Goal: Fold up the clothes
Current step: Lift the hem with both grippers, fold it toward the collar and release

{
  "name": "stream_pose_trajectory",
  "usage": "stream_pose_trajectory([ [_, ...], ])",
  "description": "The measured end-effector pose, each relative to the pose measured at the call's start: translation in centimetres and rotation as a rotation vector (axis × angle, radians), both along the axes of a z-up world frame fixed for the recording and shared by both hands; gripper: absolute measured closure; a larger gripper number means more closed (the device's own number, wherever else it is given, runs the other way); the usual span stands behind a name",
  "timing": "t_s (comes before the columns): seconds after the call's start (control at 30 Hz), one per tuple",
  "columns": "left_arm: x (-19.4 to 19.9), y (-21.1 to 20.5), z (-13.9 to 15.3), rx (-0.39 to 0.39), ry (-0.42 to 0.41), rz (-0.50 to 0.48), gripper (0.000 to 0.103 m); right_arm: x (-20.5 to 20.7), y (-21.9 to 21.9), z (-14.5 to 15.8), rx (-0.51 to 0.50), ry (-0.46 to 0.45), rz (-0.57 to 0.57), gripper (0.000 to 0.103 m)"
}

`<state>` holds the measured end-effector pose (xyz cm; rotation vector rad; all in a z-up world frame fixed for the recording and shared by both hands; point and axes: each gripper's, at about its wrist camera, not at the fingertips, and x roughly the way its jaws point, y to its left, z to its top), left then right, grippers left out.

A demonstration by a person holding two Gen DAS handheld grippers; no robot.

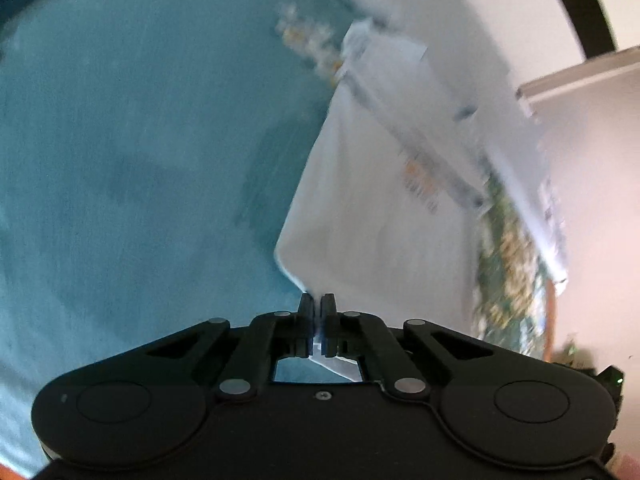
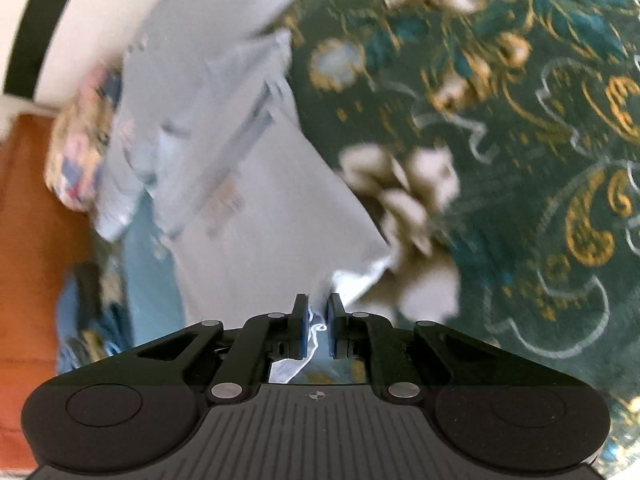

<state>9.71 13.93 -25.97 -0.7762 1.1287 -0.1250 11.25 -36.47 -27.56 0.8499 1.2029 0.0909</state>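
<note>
The right gripper pinches a corner of a white garment between its closed jaws. The blurred cloth stretches away up and left, over a dark green cover patterned in gold. An orange surface lies at left.

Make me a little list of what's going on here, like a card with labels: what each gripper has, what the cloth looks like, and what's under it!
left gripper: shut on a corner of the white cloth garment
right gripper: shut on another corner of the same garment
garment: white with a small orange print, stretched out ahead of both grippers
under it, left view: plain teal bedsheet
under it, right view: dark green patterned fabric with gold swirls
picture sharpness: blurry
</note>
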Motion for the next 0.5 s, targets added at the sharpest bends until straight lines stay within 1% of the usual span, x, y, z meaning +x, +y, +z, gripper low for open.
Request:
stream_pose_trajectory([
  [0.07,1.4,0.2,1.0,-0.001,-0.046,0.001,0.103,0.9,-0.3,0.8,0.018,-0.034,-0.023,0.096],
  [0.17,3.6,0.4,2.6,0.008,-0.106,-0.011,0.103,2.5,-0.3,2.0,0.019,-0.084,-0.017,0.095],
  [0.27,6.1,0.2,3.6,0.013,-0.152,-0.023,0.103,4.2,0.1,3.0,0.014,-0.125,-0.023,0.096],
  [0.5,11.7,1.1,5.3,0.038,-0.225,-0.089,0.103,8.2,0.5,4.6,-0.005,-0.205,-0.040,0.095],
])
